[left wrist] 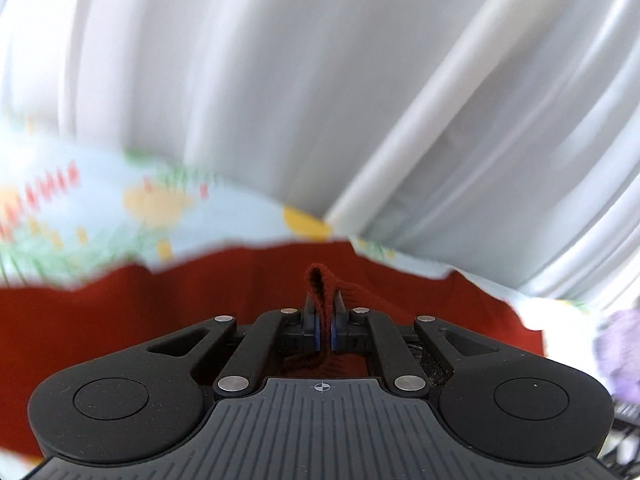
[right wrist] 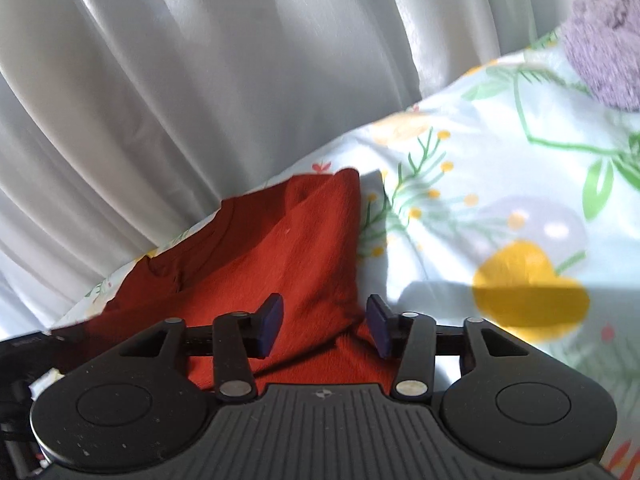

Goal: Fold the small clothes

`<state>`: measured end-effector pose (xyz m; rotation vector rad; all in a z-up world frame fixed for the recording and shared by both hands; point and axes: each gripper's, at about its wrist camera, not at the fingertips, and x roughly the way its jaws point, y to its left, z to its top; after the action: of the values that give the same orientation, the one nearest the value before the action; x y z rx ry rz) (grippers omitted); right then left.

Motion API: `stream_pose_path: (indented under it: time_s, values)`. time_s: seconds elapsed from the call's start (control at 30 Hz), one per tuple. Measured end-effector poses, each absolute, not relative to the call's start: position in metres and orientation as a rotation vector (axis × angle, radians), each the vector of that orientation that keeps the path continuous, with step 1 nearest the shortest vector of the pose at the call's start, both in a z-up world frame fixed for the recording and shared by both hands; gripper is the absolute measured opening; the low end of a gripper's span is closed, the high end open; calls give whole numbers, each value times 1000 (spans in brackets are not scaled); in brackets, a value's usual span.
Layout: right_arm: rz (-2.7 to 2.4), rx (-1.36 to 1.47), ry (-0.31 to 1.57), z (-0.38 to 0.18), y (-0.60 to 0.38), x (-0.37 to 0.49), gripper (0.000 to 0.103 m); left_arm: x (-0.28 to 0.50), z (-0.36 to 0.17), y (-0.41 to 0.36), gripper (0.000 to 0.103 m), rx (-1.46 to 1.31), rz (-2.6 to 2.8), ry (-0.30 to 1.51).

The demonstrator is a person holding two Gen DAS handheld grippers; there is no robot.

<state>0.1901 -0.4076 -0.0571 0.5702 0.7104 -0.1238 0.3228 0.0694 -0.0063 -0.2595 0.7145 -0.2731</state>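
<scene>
- Left wrist view: left claw (left wrist: 322,312) is pressed together, pinching a fold of the rust-red knit garment (left wrist: 160,304); a small loop of the fabric sticks up past the blue pads (left wrist: 316,330).
- Rest of the garment spreads out flat below and to both sides of that claw, lying on the pale blue floral-print bed sheet (left wrist: 100,208).
- The view is motion-blurred, so the sheet pattern is smeared.
- White pleated curtain (left wrist: 320,80) fills the background behind the bed.
- Right wrist view: right claw (right wrist: 325,326) is spread, with the pads apart and not pressing on anything.
- Garment (right wrist: 280,248) lies under and ahead of it, bunched into a peaked fold on the sheet (right wrist: 480,168), with cloth between the pads but not gripped.
- Fuzzy lilac plush item (right wrist: 604,40) sits on the sheet at far upper right, well apart from the garment.
</scene>
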Motion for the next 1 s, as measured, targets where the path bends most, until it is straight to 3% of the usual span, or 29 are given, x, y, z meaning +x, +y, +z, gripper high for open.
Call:
stream_pose_path:
  time_s: [0.3,0.33,0.37,0.4,0.6,0.8,0.9,0.97,1.0]
  values:
    - [-128,438,764,-68,-399,266,47,334,-24,56,6,-189,-247,773]
    - [-139,417,769,-69,-397,270,41,335,-25,57,6,-198,-250,775]
    - [-149,390,770,-71,-395,273,18,335,-26,59,6,-198,-251,775]
    - [-146,366,767,-71,-393,276,8,336,-26,59,6,-196,-253,770]
    - [-211,253,680,-64,-396,272,6,337,-32,51,6,-219,-297,743]
    - [-252,255,720,-82,-405,280,7,349,-64,33,6,-117,-239,807]
    - [-264,302,732,-78,-407,275,13,345,-65,45,10,-180,-230,815]
    - [-249,353,721,-73,-410,259,19,342,-61,53,20,-198,-218,810]
    - [-229,364,720,-72,-410,253,22,339,-58,56,21,-202,-205,805]
